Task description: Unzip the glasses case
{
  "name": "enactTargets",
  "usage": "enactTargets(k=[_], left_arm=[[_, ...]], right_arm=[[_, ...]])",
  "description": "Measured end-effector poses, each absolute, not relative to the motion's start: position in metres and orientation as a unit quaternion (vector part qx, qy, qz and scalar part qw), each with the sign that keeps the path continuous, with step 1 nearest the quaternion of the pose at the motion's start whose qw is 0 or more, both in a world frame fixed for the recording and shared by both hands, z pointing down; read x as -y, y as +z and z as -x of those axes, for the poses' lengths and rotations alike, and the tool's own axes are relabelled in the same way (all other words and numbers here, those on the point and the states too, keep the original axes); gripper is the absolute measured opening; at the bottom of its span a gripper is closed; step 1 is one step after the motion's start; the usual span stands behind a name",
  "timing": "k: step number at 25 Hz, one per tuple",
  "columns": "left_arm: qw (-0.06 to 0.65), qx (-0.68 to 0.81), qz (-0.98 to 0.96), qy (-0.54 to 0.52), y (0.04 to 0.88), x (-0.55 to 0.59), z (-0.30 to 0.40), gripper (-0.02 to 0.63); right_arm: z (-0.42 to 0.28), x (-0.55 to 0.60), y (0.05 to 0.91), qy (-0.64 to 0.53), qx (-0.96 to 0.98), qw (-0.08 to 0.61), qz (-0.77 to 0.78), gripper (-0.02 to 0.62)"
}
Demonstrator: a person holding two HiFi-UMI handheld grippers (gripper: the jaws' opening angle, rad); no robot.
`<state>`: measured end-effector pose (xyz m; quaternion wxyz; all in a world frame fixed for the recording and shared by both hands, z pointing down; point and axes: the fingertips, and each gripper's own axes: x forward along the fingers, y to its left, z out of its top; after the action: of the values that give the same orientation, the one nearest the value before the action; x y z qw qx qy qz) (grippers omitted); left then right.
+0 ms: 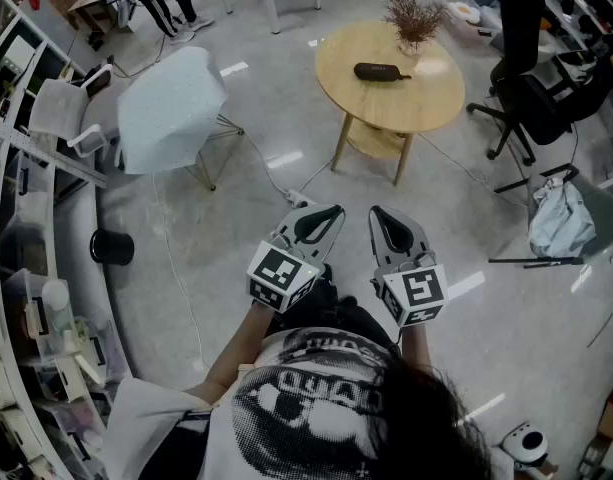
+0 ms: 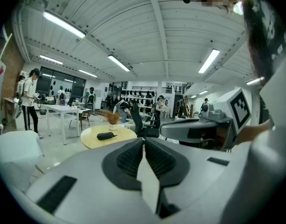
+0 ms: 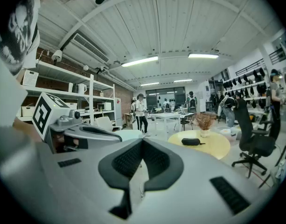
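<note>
Grippers sit nearest: my left gripper point(image 1: 333, 211) and right gripper point(image 1: 379, 213) hang side by side before my waist, each with its ribbed dark pads point(image 3: 126, 161) pressed together on nothing. I judge the job not begun (all the unzipping is left). Well ahead, across the glossy grey floor point(image 1: 236, 188), stands a round pale-wood table point(image 1: 336, 78). On it lies the case point(image 1: 382, 71), a dark, slim oblong, too far off to show its zip, near a vase of dry twigs point(image 1: 413, 18).

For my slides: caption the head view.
Left gripper and right gripper, both shut, face the glasses case on the round table.
</note>
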<state>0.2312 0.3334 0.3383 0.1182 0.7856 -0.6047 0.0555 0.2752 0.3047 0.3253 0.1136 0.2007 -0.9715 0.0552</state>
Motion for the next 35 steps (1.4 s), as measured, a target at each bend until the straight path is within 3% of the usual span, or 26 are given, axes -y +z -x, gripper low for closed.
enactTargets(k=[15,35], left_arm=[[0.088,0.607,-0.785,0.087,0.348,-0.303,-0.158,0.023],[0.13,0.596,-0.789,0.065,0.366,-0.245,-0.119,0.023]], right_arm=[[-0.222,-0.271,0.333,0.056,0.967,0.107,-0.224,0.0],[-0.192,-0.201,0.36,0.082,0.956,0.141,-0.245,0.0]])
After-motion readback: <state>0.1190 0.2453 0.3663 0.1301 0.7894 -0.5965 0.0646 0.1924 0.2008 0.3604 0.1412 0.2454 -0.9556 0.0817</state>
